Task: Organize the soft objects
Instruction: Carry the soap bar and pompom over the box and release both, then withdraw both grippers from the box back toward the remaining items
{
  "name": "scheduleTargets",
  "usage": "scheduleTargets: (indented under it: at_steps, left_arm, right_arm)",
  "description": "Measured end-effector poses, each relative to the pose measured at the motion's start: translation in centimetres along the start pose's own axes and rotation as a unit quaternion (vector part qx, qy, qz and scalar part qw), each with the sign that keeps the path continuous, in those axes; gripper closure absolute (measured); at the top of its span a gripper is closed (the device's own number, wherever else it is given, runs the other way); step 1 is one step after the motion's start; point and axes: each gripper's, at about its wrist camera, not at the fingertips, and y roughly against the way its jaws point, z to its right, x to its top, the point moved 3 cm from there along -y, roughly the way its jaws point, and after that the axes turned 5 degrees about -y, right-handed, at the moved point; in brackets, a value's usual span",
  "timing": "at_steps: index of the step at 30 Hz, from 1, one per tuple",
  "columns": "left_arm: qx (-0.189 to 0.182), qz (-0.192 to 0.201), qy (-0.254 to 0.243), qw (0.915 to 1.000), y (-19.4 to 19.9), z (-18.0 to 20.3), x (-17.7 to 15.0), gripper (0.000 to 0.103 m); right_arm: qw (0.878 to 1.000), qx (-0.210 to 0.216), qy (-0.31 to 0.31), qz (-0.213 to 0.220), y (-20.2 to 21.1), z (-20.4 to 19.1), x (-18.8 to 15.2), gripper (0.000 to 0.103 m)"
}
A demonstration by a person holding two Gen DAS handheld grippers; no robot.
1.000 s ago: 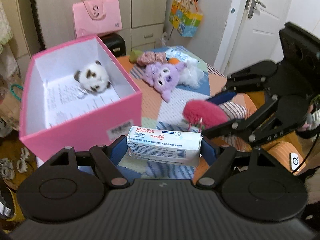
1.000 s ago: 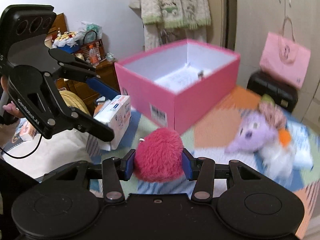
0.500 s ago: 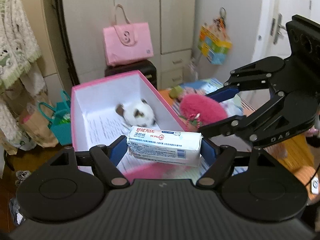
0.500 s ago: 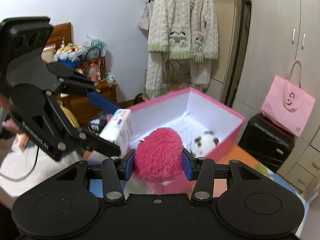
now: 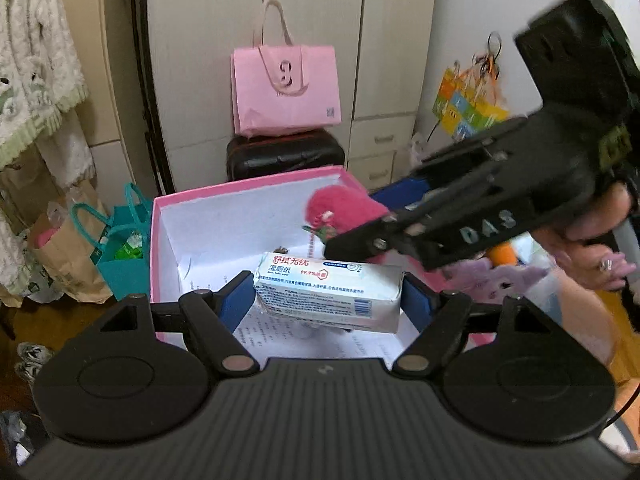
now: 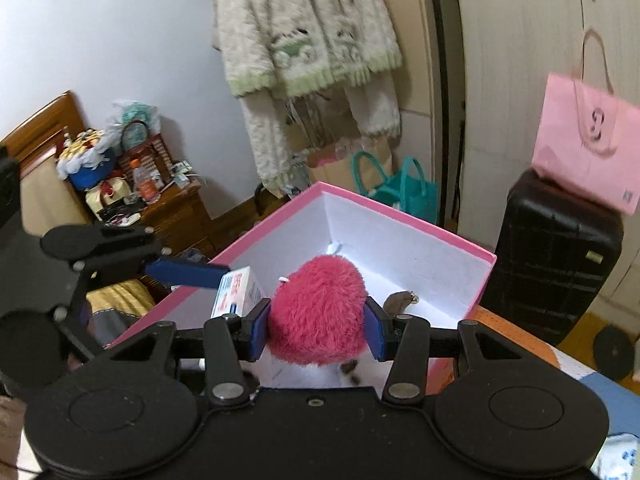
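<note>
Nearest the left wrist camera, the left gripper [image 5: 328, 300] has its jaws clenched on a wet-wipe pack [image 5: 328, 292], held crosswise over the open pink box [image 5: 256, 194]; the wrapper carries red Chinese characters, "湿厕纸" and "99.9%", with a barcode low at its right end. At two o'clock from the pack, the right gripper [image 5: 384, 216] reaches in from the right, lettered "DAS" on its black linkage, its jaws grasping a pink fluffy plush [image 5: 340, 208] above the box's far right corner. In the right wrist view that plush [image 6: 318, 312] sits squeezed between the blue pads [image 6: 260, 328] over the box interior, where printed sheets line the floor. Farther off at twelve o'clock, a pink paper bag [image 5: 286, 88] stands on a black suitcase [image 5: 284, 156] against the wardrobe [image 5: 312, 12].
</note>
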Motion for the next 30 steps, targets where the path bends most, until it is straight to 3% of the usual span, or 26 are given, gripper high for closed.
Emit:
scheduleTargets:
  at_steps: [10,16,19,30]
  left_arm:
    - [0.043,-0.108,-0.068,0.9909,-7.4,-1.5,-0.2,0.026]
    - [0.047,-0.131,-0.068,0.988,-8.6,-1.9,0.1,0.023]
    - [0.054,-0.14,-0.074,0.9859,-8.7,-2.2,0.3,0.022]
    - [0.064,-0.064,-0.089,0.9919,1.1,-0.8,0.3,0.018]
  right_arm:
    - [0.997,-0.027,-0.015,-0.065,-7.0,2.4,1.7,0.05]
    - [0.996,-0.045,-0.007,-0.078,-8.5,3.1,2.0,0.043]
    - [0.997,-0.03,-0.015,-0.068,-7.7,3.5,2.1,0.042]
    - [0.999,-0.039,0.019,-0.007,2.1,1.9,-0.5,0.041]
